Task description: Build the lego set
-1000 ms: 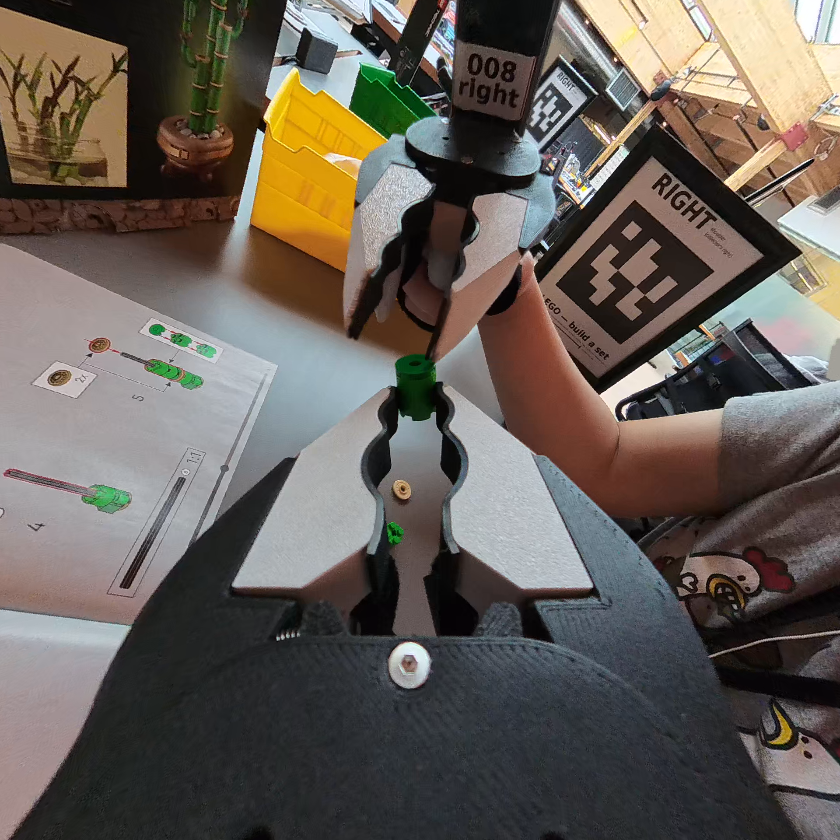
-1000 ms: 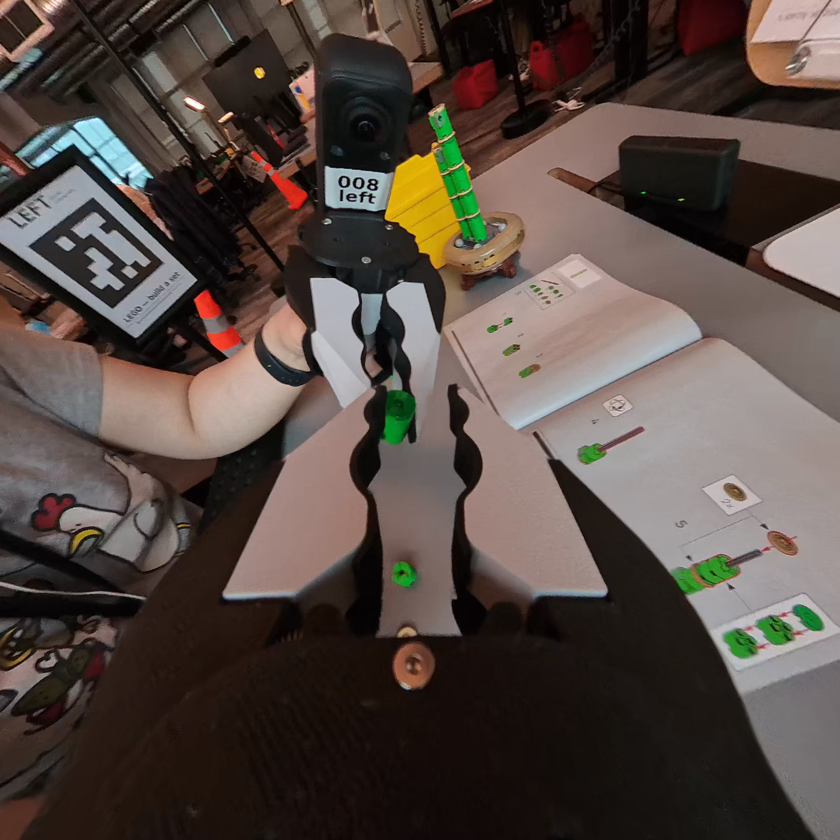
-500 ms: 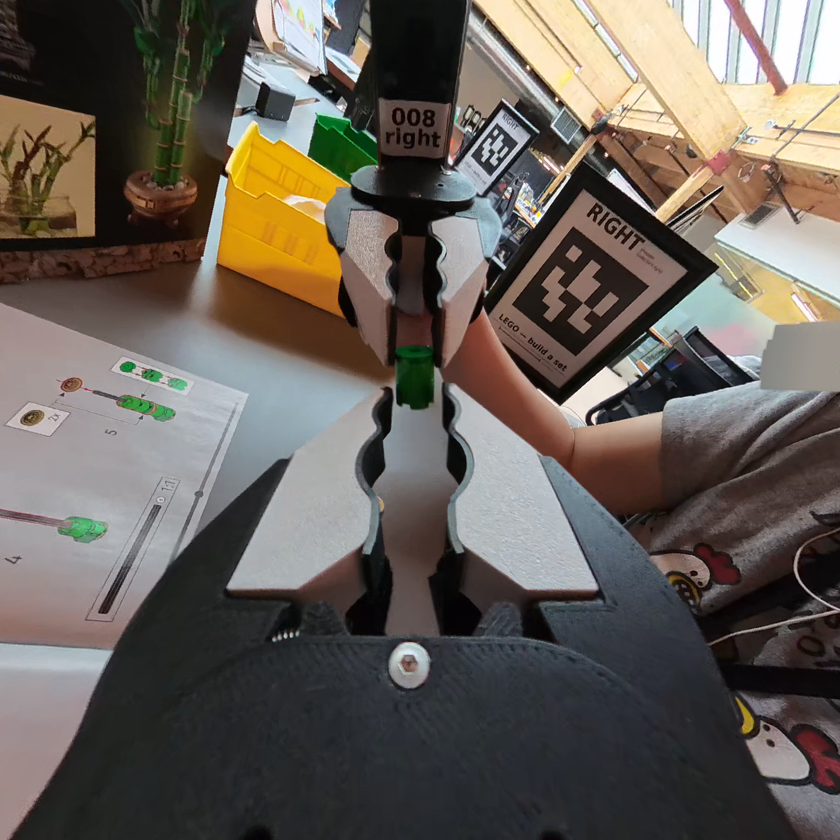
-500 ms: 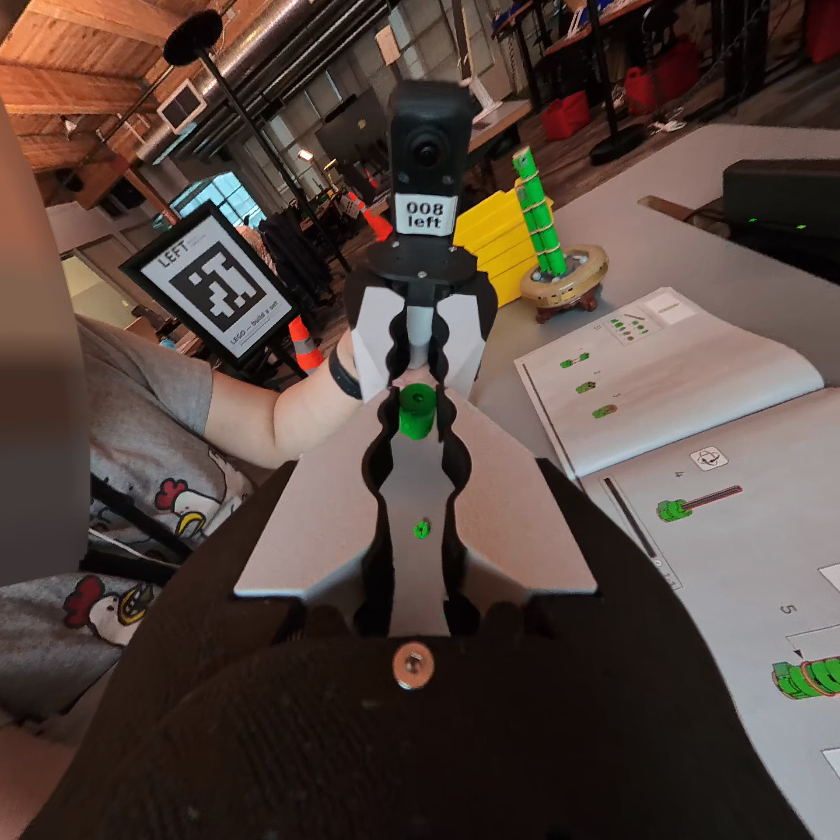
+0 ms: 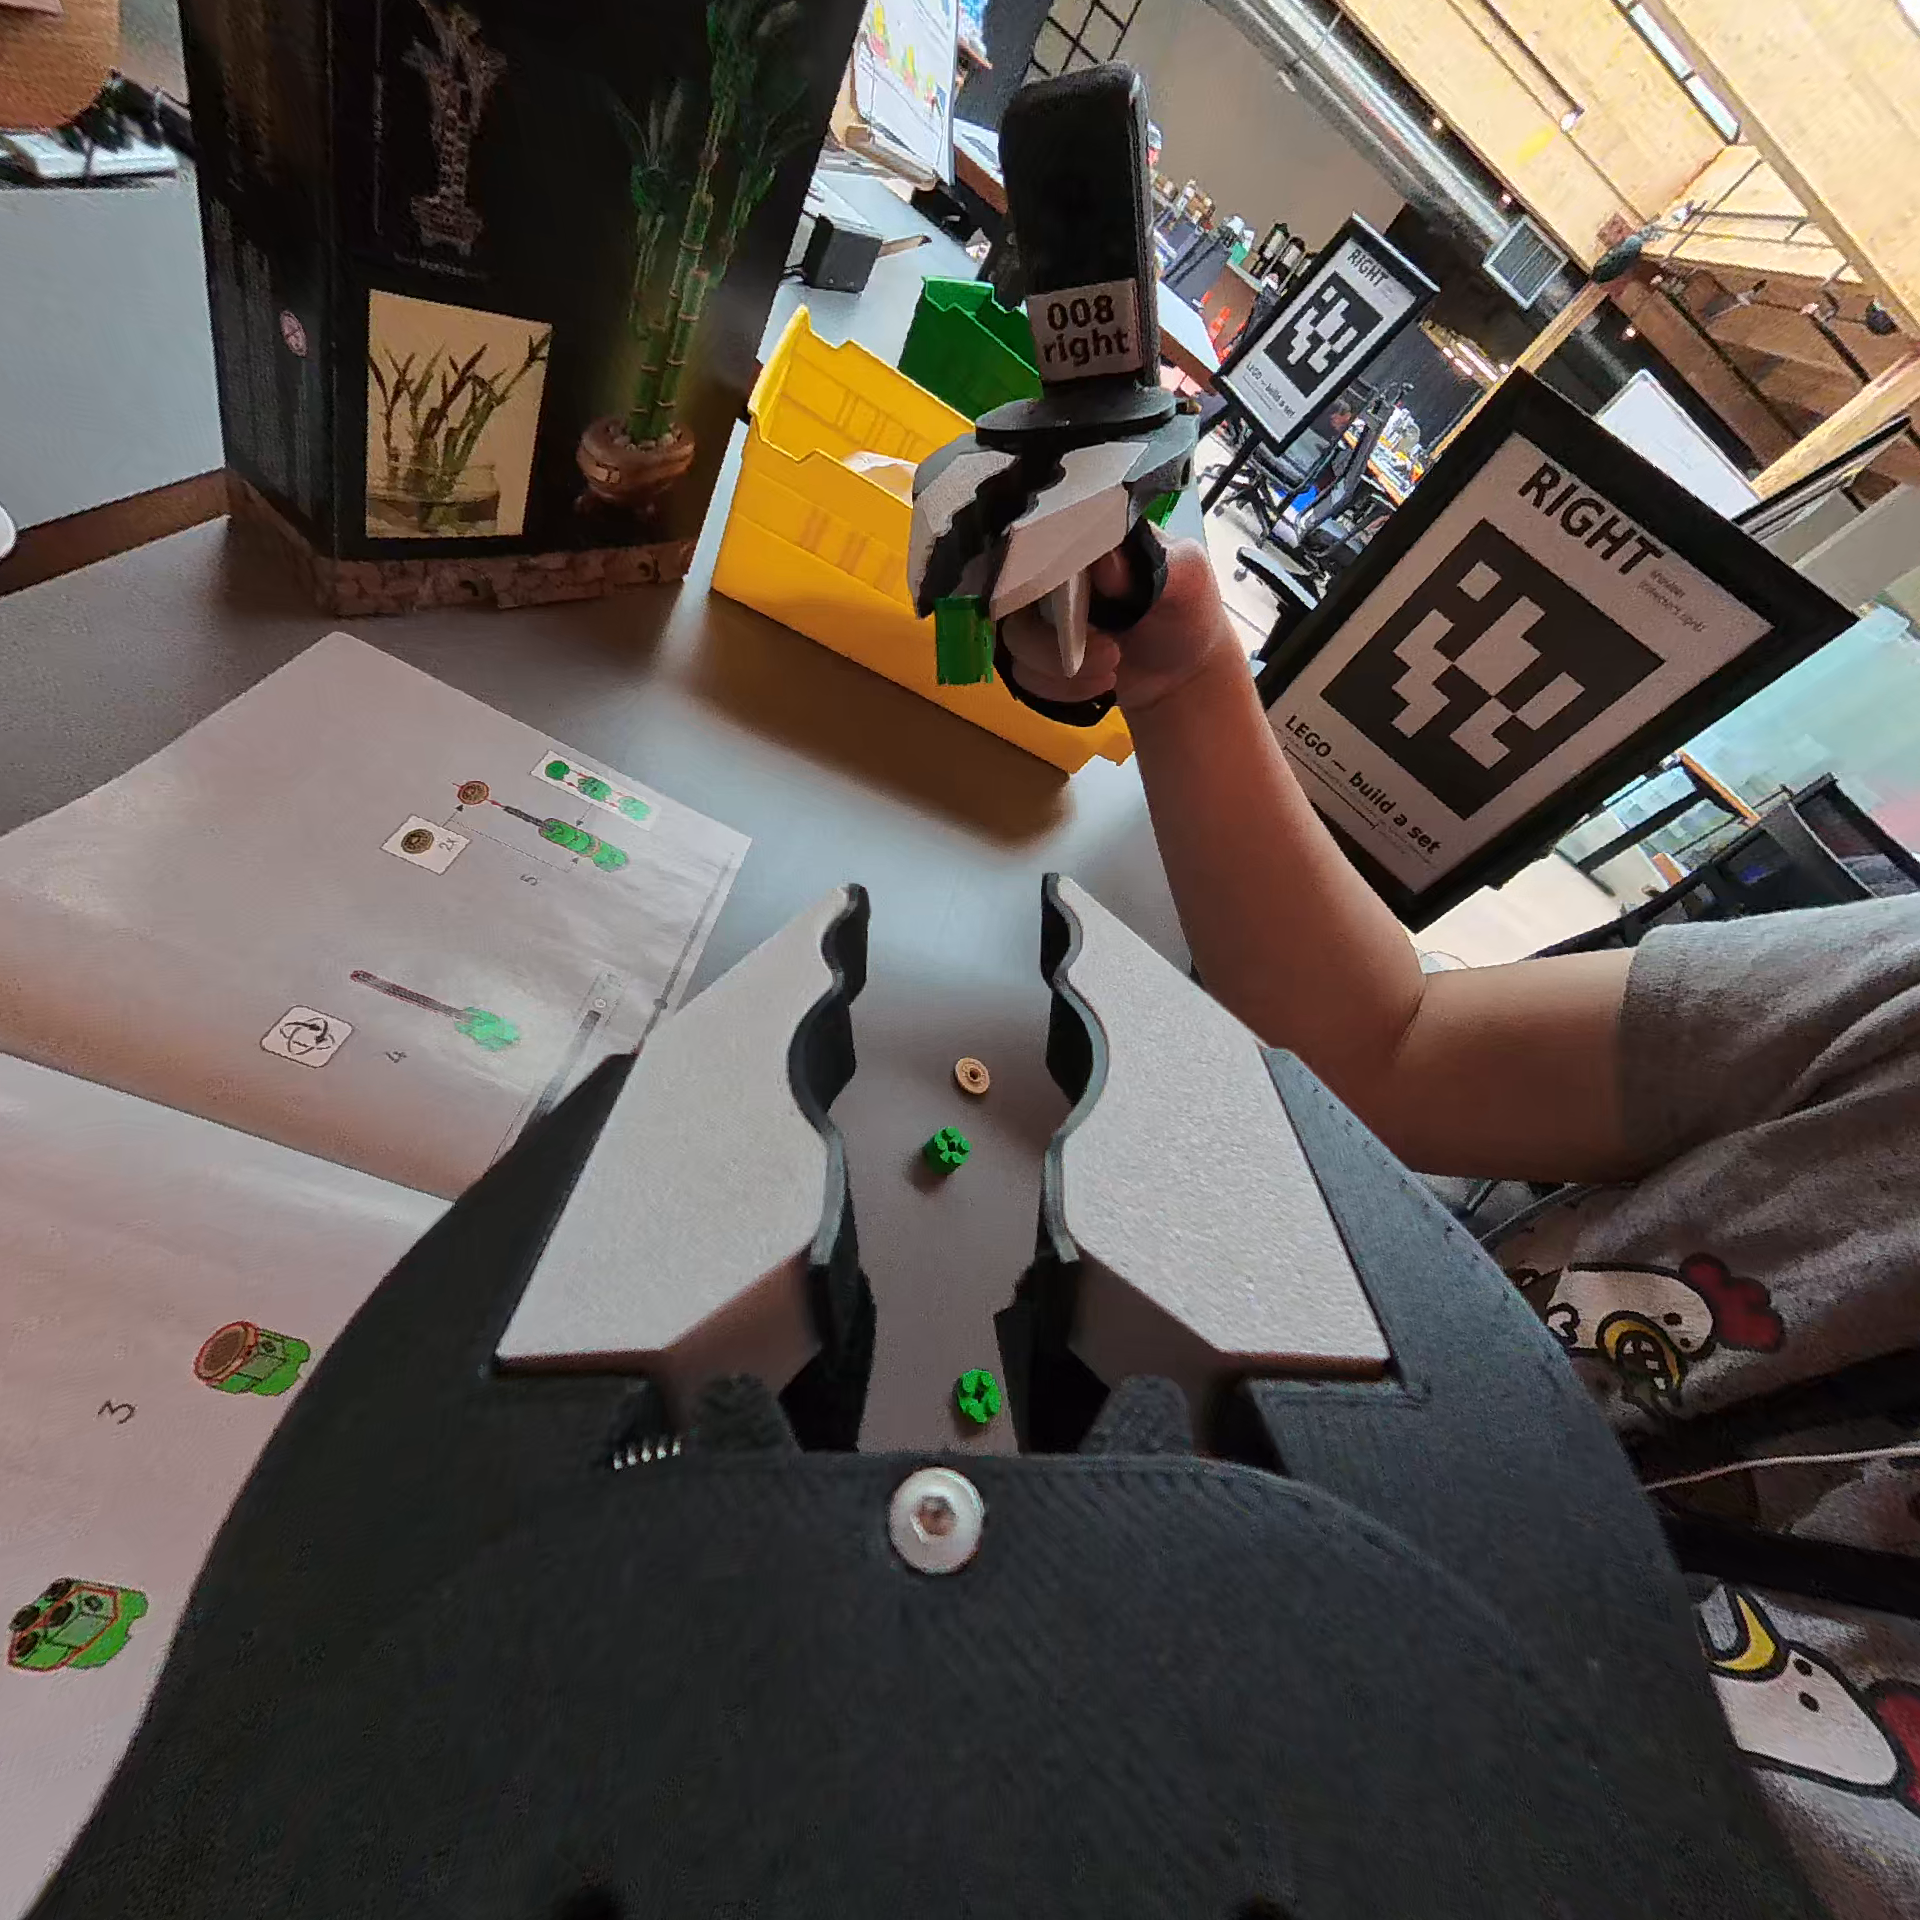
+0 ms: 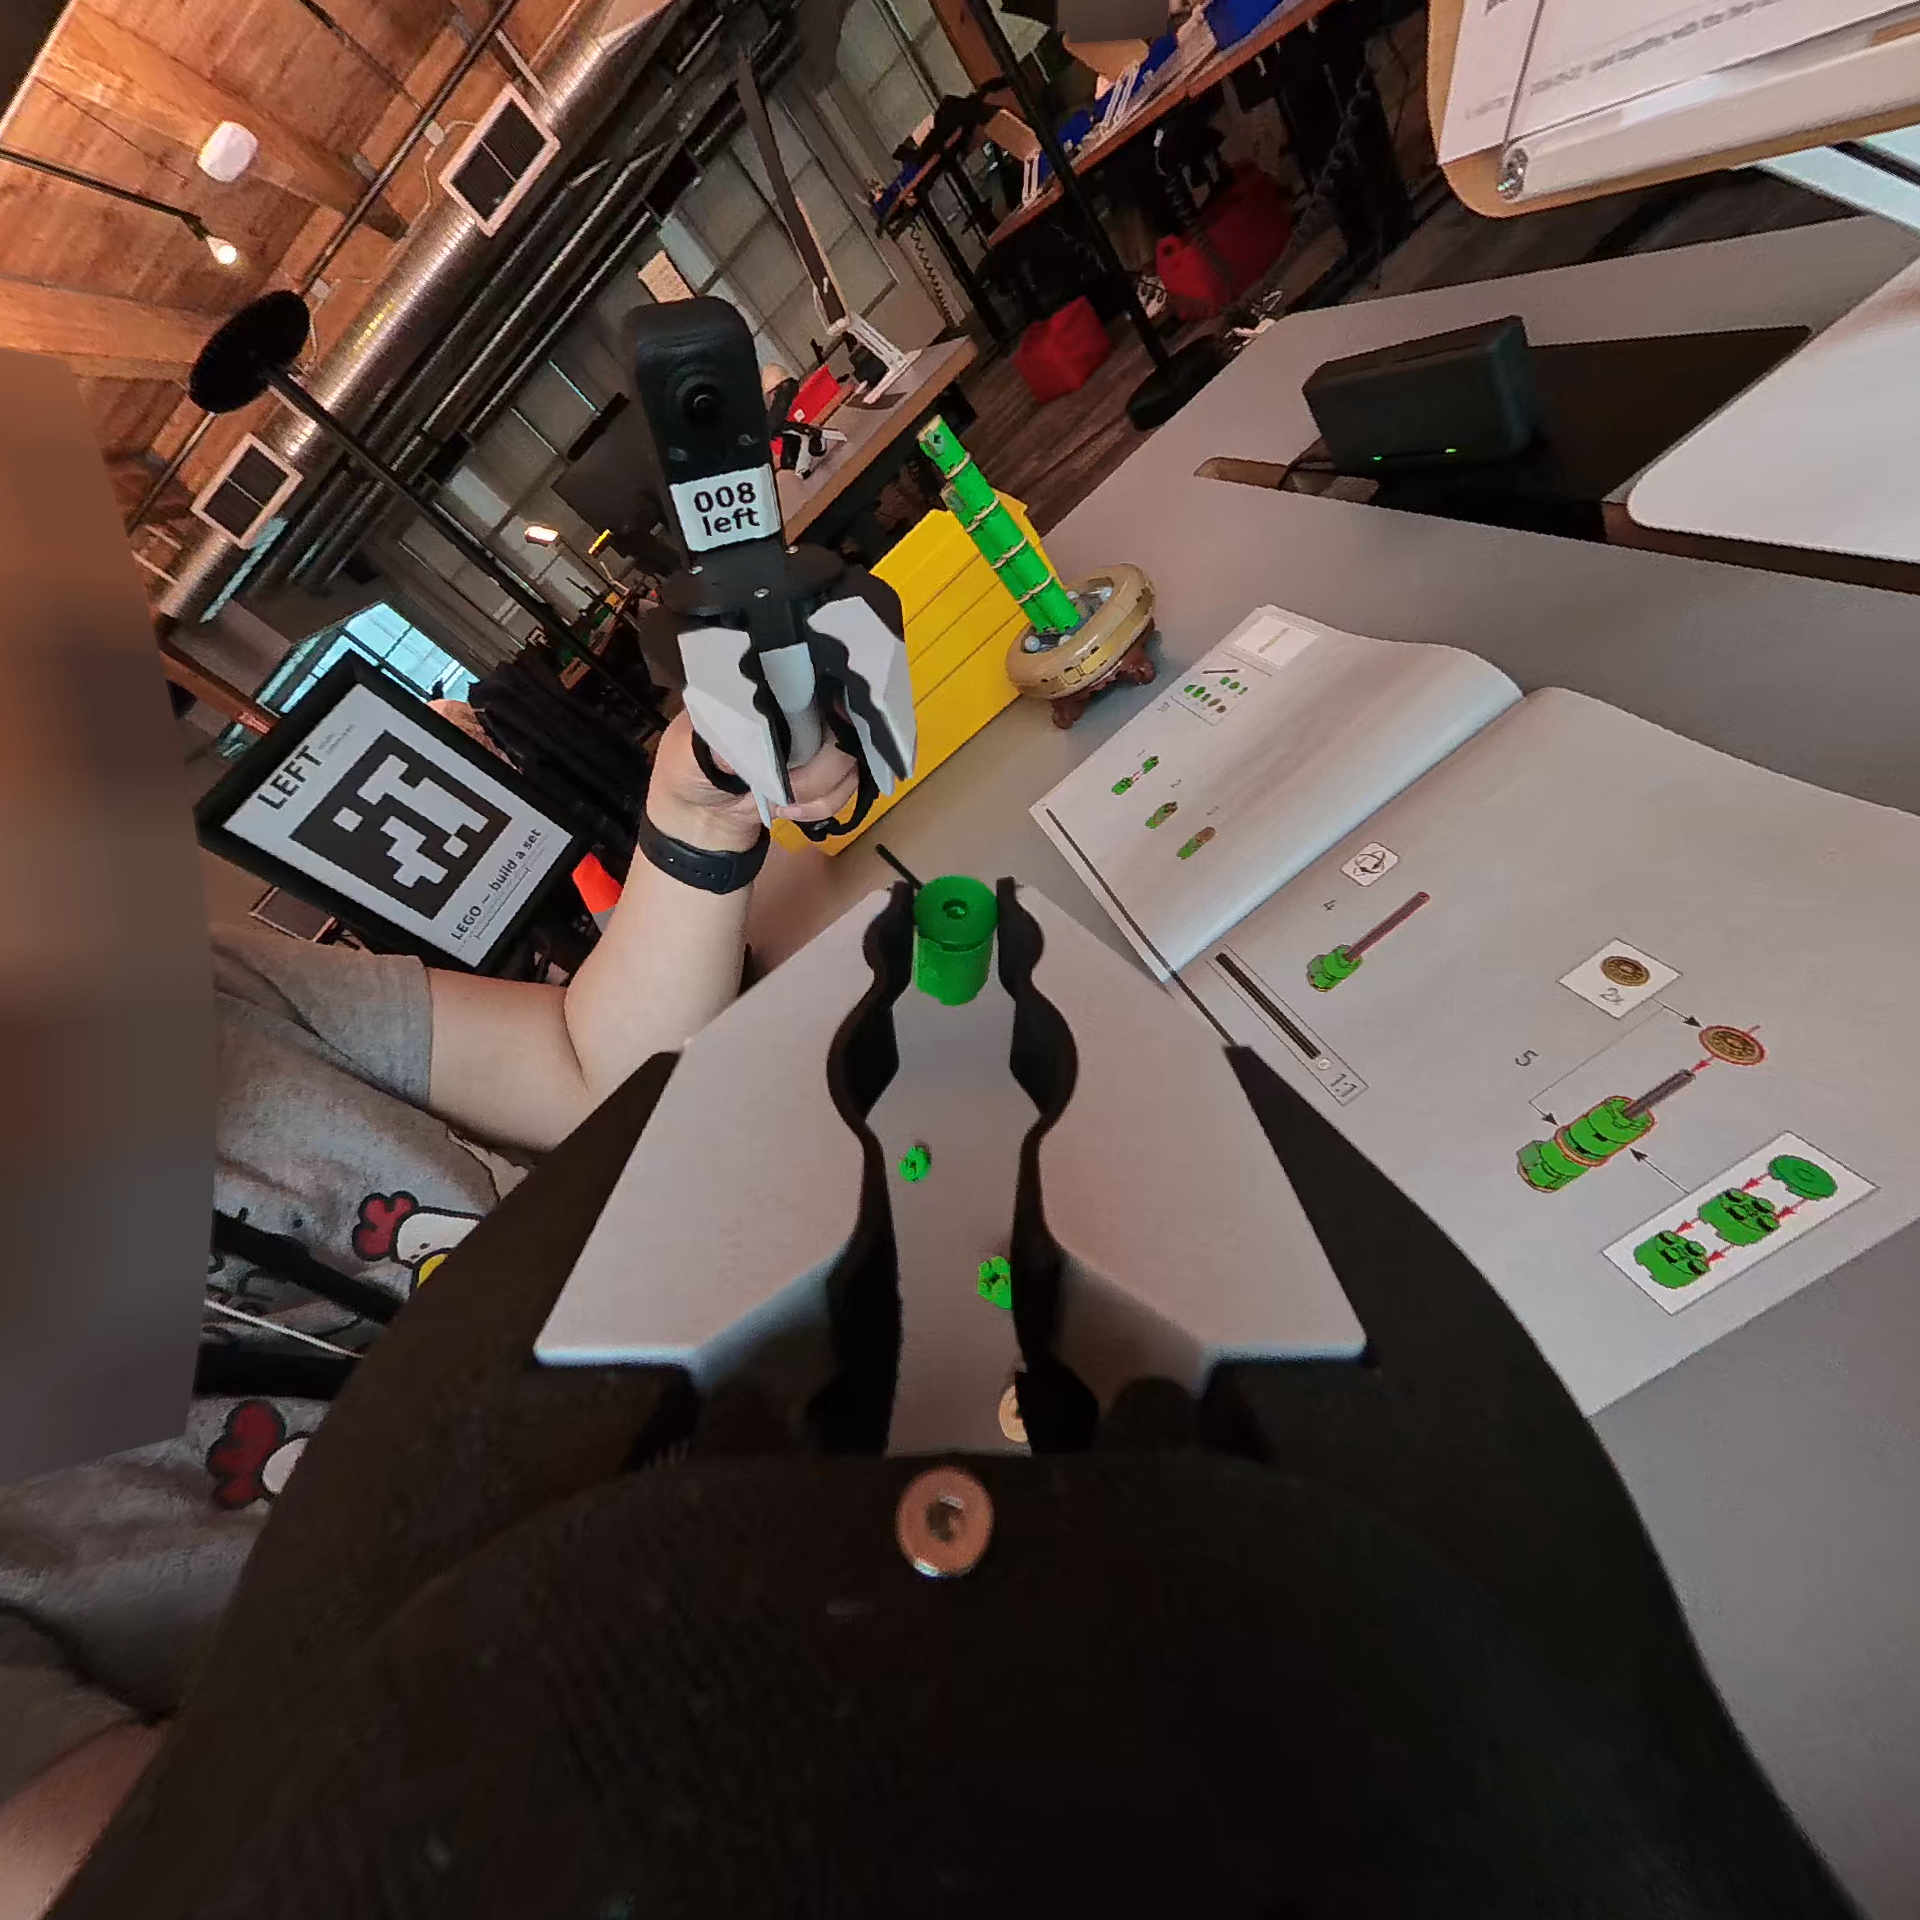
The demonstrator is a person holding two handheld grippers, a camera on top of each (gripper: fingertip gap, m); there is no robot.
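Right hand-held gripper (image 6: 951, 914) is clamped on the green round-brick stack (image 6: 953, 938) with its black axle; left hand-held gripper (image 5: 951, 904) gapes empty. Guessing next: grab the tan disc (image 5: 971, 1075) off the bench (image 5: 914, 810), slide it on

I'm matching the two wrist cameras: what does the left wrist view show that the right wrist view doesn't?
Only the left wrist view shows the dark set box and a green bin. Only the right wrist view shows the built bamboo stalk on its round base and a black device. Both share the green cylinder piece clamped in the right gripper, the open, empty left gripper, the instruction booklet, the yellow bin and two small green pieces.
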